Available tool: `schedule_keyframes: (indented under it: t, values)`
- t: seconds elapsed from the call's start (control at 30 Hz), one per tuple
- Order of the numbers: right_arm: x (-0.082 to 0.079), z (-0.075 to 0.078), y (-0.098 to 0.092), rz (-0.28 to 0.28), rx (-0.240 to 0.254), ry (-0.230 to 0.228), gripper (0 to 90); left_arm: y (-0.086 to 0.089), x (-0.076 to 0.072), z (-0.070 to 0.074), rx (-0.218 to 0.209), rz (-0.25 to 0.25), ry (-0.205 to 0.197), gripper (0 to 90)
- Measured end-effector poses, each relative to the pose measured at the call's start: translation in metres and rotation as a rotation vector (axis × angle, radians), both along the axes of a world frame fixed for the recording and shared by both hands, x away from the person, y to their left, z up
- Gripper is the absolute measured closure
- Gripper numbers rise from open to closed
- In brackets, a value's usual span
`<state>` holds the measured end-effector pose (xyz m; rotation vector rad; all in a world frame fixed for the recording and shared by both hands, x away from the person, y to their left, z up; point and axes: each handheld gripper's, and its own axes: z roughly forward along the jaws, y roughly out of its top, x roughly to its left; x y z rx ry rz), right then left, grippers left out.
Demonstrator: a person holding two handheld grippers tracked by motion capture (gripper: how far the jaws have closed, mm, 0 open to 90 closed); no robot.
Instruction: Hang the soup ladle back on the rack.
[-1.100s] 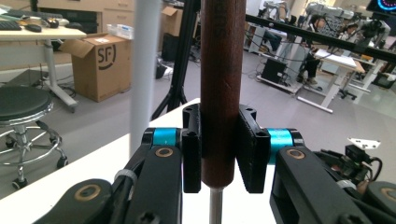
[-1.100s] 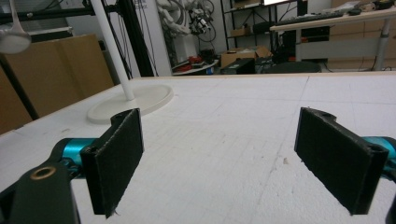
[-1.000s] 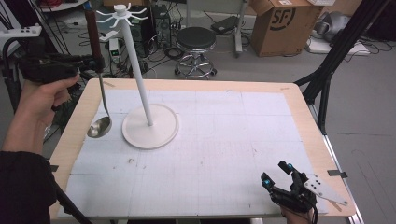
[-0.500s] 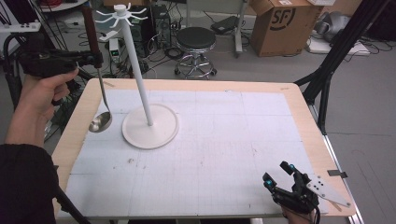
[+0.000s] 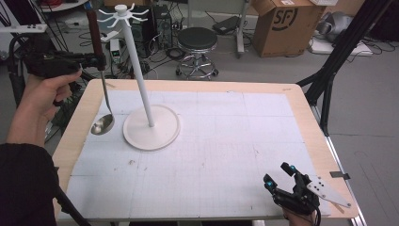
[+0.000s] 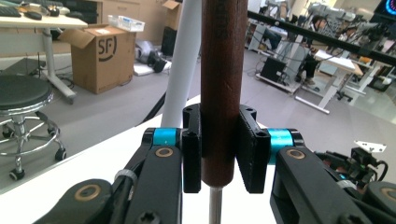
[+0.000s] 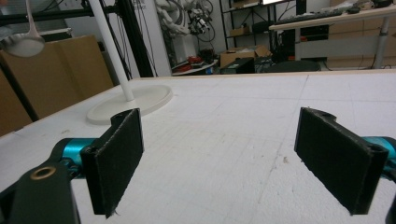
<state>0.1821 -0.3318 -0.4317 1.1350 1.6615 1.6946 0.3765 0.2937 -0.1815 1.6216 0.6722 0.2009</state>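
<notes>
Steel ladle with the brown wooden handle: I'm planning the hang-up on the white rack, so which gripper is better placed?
Left gripper: already shut on the ladle beside the rack; right gripper sits open far off.

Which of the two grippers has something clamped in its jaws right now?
The left gripper: its jaws are shut on the ladle's brown handle. The right gripper sits open above the table.

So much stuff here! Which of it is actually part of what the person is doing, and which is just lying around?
In use:
- ladle, hanging upright with its brown handle clamped in the left claw
- white hook stand beside it

Lying about:
- right claw, open and idle near the table's front corner
- black stool
- cardboard box on the floor behind
</notes>
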Motion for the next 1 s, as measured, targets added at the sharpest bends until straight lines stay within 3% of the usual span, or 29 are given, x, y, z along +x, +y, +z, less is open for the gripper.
schedule_keyframes:
  t: [0.23, 0.4, 0.53, 0.7, 1.0]
  values:
    - [0.0, 0.0, -0.002, -0.006, 0.003, -0.002, 14.3, 0.001, 0.003, -0.001, -0.025, -0.006, -0.002, 73.8]
    - [-0.001, 0.0, -0.002, -0.004, 0.005, 0.006, 14.3, -0.004, -0.001, 0.0, 0.004, -0.021, -0.016, 73.8]
    - [-0.001, 0.0, -0.001, -0.004, 0.006, 0.003, 14.3, 0.001, -0.003, 0.002, -0.022, -0.003, -0.028, 73.8]
    - [-0.001, 0.0, -0.002, -0.006, -0.001, -0.007, 14.3, 0.012, 0.0, -0.001, -0.016, 0.023, -0.01, 73.8]
    - [0.0, -0.001, 0.002, -0.001, -0.001, 0.008, 14.4, 0.007, 0.01, 0.001, -0.018, -0.002, 0.0, 73.8]
